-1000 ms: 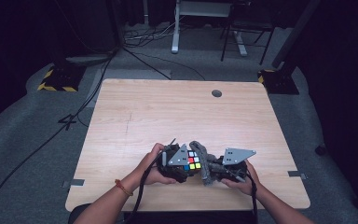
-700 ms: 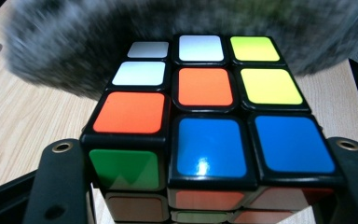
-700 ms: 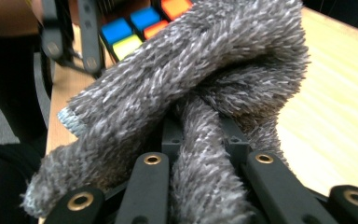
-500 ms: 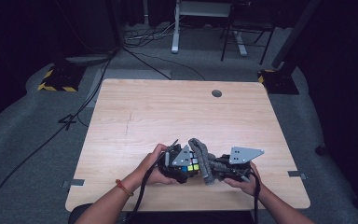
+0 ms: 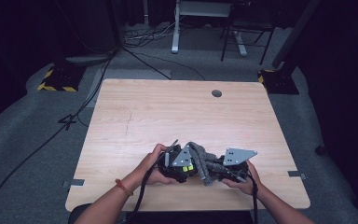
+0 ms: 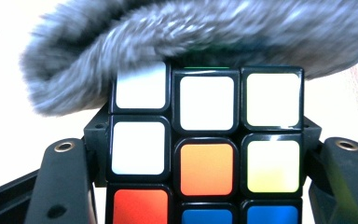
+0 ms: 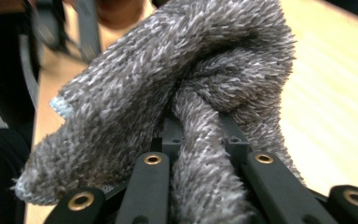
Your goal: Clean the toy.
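The cloth (image 5: 200,161) now lies over the cube (image 6: 205,154), probably wiping it; left gripper (image 5: 179,164) has just closed, clamping the cube; right gripper (image 5: 214,170) pinches the cloth.

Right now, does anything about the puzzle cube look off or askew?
Yes. On the puzzle cube held in the left tongs, the top layer is twisted partway: its left white tile sits out of line. The grey cloth lies over that layer.

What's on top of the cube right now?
The grey fuzzy cloth held by the right gripper lies over the cube, hiding its upper edge; white, orange, yellow, blue stickers show below.
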A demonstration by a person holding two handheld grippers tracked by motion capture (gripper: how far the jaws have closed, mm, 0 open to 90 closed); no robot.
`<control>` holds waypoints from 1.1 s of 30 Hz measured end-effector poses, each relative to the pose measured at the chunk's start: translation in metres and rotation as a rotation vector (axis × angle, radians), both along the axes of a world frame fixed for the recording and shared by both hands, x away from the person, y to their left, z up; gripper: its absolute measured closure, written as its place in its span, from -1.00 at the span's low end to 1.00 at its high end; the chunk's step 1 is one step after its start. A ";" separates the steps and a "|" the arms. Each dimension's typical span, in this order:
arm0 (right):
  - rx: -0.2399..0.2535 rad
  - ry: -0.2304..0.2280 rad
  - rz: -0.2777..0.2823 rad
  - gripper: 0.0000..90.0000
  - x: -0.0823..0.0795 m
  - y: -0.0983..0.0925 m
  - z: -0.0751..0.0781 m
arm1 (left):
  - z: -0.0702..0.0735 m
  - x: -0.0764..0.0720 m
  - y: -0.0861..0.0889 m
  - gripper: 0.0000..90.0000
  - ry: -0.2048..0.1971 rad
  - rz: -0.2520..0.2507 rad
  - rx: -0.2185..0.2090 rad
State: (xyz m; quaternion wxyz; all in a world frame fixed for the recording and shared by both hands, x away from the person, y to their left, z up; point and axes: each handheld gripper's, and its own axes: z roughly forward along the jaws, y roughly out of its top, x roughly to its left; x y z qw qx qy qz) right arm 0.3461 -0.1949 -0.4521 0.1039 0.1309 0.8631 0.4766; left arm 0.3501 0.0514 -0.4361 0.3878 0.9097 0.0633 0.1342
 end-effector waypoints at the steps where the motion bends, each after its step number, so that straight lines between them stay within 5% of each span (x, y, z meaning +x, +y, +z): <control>1: -0.005 0.008 -0.006 0.71 0.001 -0.001 -0.002 | 0.001 0.001 0.001 -0.25 0.003 -0.001 -0.010; 6: -0.003 -0.009 -0.005 0.71 -0.002 0.000 0.000 | 0.000 0.000 -0.001 -0.25 -0.003 -0.004 -0.003; 9: 0.069 -0.030 0.033 0.71 -0.007 0.003 0.011 | -0.002 -0.001 -0.005 -0.25 -0.001 -0.008 0.019; 14: 0.032 -0.087 0.019 0.71 -0.009 0.009 0.016 | 0.001 -0.003 -0.003 -0.25 -0.014 -0.008 0.008; 17: -0.007 -0.050 -0.011 0.71 -0.003 0.004 0.009 | 0.006 -0.005 -0.001 -0.25 -0.025 -0.007 -0.004; 22: -0.083 0.020 -0.032 0.71 0.005 0.001 -0.011 | 0.017 -0.006 0.005 -0.25 -0.030 -0.029 -0.084; 27: 0.001 0.054 0.008 0.71 0.005 0.002 -0.005 | 0.014 -0.006 0.004 -0.25 -0.028 -0.037 -0.082; 33: 0.062 0.035 0.029 0.71 -0.001 -0.003 0.003 | 0.012 -0.004 0.006 -0.26 0.016 -0.032 -0.133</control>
